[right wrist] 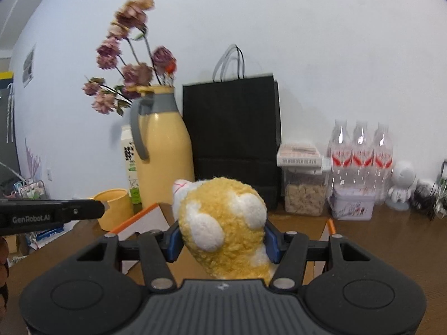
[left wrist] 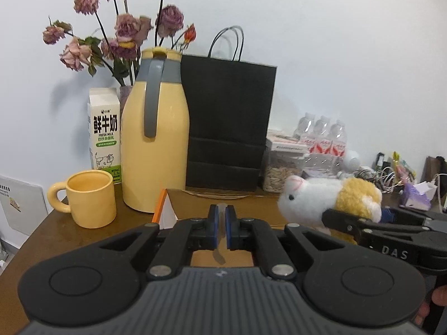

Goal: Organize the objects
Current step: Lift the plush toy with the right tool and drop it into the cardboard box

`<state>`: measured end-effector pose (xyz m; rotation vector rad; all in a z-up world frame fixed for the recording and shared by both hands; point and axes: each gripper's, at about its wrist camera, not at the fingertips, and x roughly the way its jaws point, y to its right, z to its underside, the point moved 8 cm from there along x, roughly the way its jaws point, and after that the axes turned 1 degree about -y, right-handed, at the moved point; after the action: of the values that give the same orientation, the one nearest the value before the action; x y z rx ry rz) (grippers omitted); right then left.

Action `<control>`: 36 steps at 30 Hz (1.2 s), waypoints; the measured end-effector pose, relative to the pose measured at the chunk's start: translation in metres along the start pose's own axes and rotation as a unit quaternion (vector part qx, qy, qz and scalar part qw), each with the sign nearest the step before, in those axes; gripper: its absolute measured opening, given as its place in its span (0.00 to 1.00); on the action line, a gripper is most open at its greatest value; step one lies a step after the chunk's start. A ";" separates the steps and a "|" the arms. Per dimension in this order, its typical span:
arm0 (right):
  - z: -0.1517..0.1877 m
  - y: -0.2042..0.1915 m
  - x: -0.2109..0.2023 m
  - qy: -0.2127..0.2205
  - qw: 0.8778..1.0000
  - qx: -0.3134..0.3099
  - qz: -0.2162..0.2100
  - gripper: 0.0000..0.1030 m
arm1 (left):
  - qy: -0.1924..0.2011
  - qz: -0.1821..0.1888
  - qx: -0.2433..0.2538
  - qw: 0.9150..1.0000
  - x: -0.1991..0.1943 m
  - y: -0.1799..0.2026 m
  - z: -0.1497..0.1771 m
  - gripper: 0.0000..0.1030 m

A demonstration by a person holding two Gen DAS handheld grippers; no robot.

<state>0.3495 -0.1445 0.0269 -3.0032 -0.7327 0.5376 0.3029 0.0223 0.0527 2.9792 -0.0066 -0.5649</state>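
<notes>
A white and yellow plush toy (right wrist: 223,223) is held above an open cardboard box (right wrist: 145,223) with orange edges on the brown table (right wrist: 391,240). My right gripper (right wrist: 223,240) is shut on the toy's yellow body, its blue pads pressing both sides. In the left wrist view the toy (left wrist: 307,201) hangs at the right, head pointing left, with the right gripper (left wrist: 332,209) around it. My left gripper (left wrist: 222,223) is shut over the box (left wrist: 223,201), left of the toy. A small pale bit shows at its pad tips, and I cannot tell what it is. Its tip (right wrist: 103,208) appears at the left in the right wrist view.
A yellow mug (left wrist: 92,198), yellow thermos jug (left wrist: 156,139), milk carton (left wrist: 104,131), dried roses (left wrist: 123,30) and a black paper bag (left wrist: 229,122) stand along the wall. To the right are a seed container (right wrist: 304,189), water bottles (right wrist: 360,153), a tin (right wrist: 352,203), a white figurine (right wrist: 402,184) and cables.
</notes>
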 end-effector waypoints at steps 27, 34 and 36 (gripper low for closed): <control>0.027 0.061 0.045 -0.052 0.995 0.056 0.070 1.00 | -0.033 -0.021 0.024 0.999 0.050 -0.011 0.023 1.00; 0.022 0.065 0.042 -0.027 0.991 0.013 0.130 1.00 | -0.030 -0.023 0.025 0.999 0.047 -0.010 0.021 1.00; 0.020 0.069 0.040 -0.023 0.989 0.009 0.147 1.00 | -0.029 -0.023 0.025 0.999 0.046 -0.009 0.021 1.00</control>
<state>0.4074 -0.1896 -0.0108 -3.1088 -0.2822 0.6154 0.3384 0.0280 0.0158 3.0178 0.0426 -0.6653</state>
